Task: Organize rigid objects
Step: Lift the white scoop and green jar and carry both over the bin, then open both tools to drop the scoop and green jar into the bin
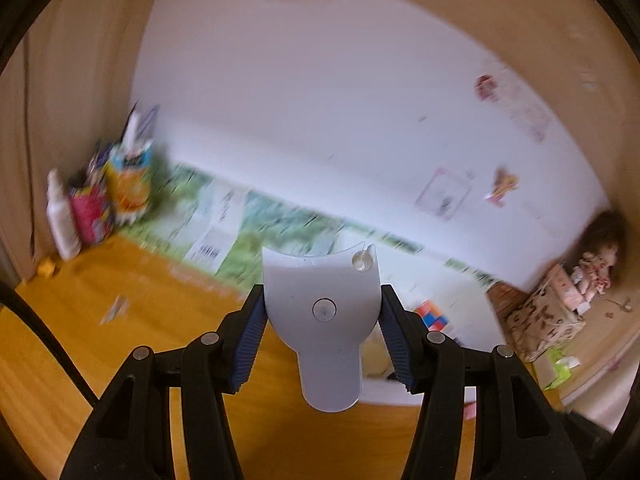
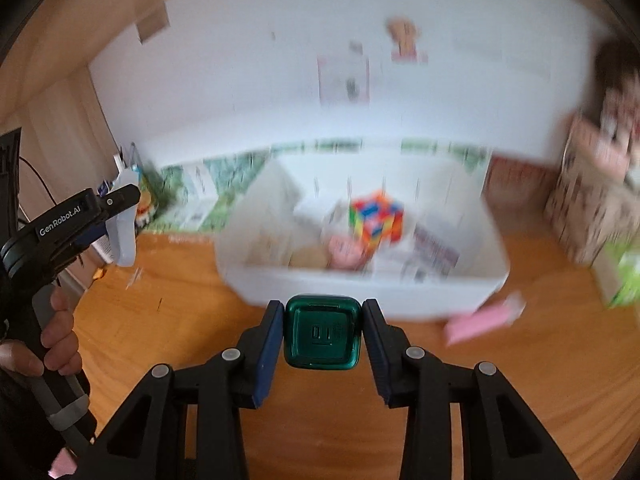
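- Two objects are in the air above the wooden bench, one in each handheld tool, with the white storage bin just ahead.
- The left tool is clamped on a flat pale-grey plastic piece, its blue pads pressing the waisted sides; the piece has a curved far edge and a small round stud at its centre.
- The right tool grips a small dark-green square box by two opposite sides, its moulded face towards the camera.
- Seen from the right wrist, a hand holds the left tool's handle at the left edge of the view, the grey piece hanging from that tool.
- The bin already holds a multicoloured puzzle cube, something pink and some printed packets; blur hides the rest.
- A pink flat item lies on the bench by the bin's right corner.
- Step in hand, by appearances: carrying both pieces towards the bin.
- The next move likely calls for bringing each tool over the rim, lowering it clear of the cube, then opening the jaws.
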`<state>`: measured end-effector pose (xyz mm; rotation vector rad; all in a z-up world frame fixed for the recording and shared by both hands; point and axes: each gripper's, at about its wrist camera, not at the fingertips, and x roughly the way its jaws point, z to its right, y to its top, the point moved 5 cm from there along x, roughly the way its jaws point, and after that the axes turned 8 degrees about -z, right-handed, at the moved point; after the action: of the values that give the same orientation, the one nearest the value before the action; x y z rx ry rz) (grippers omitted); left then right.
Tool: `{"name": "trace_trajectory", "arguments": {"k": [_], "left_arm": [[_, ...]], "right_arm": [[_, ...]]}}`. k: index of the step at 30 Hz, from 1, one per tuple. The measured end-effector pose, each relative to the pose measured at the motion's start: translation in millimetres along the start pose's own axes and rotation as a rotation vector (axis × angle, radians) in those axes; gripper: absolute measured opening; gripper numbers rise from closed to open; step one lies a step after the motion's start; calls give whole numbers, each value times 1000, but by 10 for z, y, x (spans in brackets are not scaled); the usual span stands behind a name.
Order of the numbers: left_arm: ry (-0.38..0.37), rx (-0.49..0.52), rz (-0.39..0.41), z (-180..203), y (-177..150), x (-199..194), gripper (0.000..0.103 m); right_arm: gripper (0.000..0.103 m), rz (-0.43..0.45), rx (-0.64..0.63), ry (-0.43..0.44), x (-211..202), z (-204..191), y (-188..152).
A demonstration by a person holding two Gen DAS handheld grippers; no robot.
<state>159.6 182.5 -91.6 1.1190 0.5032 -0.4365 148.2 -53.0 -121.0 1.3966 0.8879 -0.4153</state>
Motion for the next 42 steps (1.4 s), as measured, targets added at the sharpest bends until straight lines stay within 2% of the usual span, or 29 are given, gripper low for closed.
{"name": "trace_trajectory", "arguments": {"k": [5,10,20,23,25,28,34,40,42], "left_arm": [[-29,84,61,332,142,-84,59],[-63,130,80,550,174,-77,59],[-43,261,101,909,89,109,59],[1,329,128,1019,41,168,59],[11,375,133,1076,-10,211,59],[26,389,116,1101,-61,309,59],[128,487,122,1162,-158,533,59],[156,480,60,1101,-189,747,60],[149,476,27,1085,-194,797,60]], "right_arm": [[40,115,-119,-110,-112,76,264],[40,171,-148,-153,-95,168,343],[40,254,-133,-192,-17,345,365],[40,276,-150,-201,39,363,367],[40,275,-167,-190,105,366,367],[40,249,-184,-182,290,391,370],[40,189,-156,-162,603,482,367],[40,83,-138,-130,897,530,335],[42,75,-125,-137,933,551,335]]}}
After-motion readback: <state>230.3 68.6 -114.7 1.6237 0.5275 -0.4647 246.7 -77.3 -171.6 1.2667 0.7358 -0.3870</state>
